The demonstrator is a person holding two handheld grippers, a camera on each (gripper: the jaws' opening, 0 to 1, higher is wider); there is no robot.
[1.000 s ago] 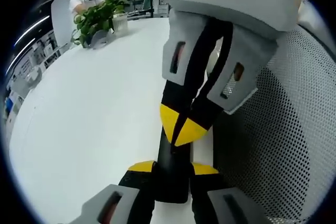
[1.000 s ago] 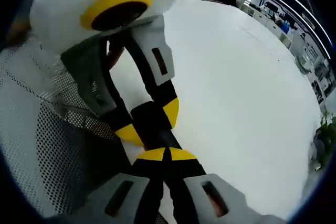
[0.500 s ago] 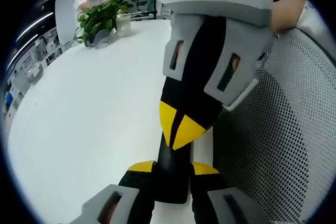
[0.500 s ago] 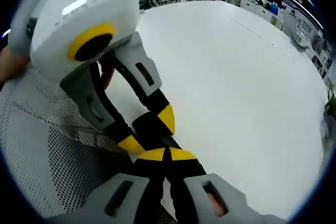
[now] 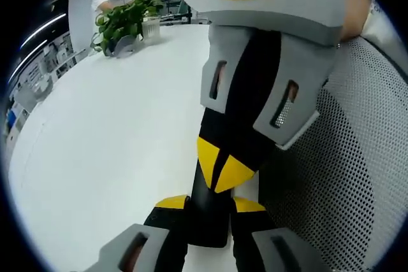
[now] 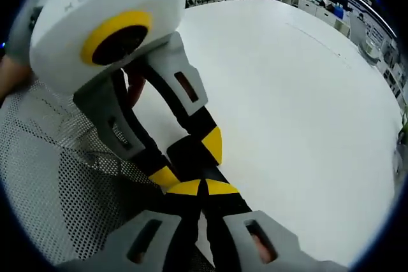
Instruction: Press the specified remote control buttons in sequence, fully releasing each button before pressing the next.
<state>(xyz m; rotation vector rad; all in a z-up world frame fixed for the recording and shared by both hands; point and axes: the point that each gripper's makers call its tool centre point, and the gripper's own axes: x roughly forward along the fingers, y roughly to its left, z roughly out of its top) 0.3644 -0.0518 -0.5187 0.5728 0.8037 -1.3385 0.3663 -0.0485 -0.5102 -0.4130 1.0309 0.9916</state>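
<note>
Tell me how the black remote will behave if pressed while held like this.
The remote looks like a stiff slab, unlikely to flex. Held by its edges in the left gripper, its smooth casing might slide or tilt under the shut right gripper.

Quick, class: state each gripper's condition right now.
Left gripper: shut on the black remote, one jaw each side.
Right gripper: shut, yellow tips together, pointing down at the remote.
</note>
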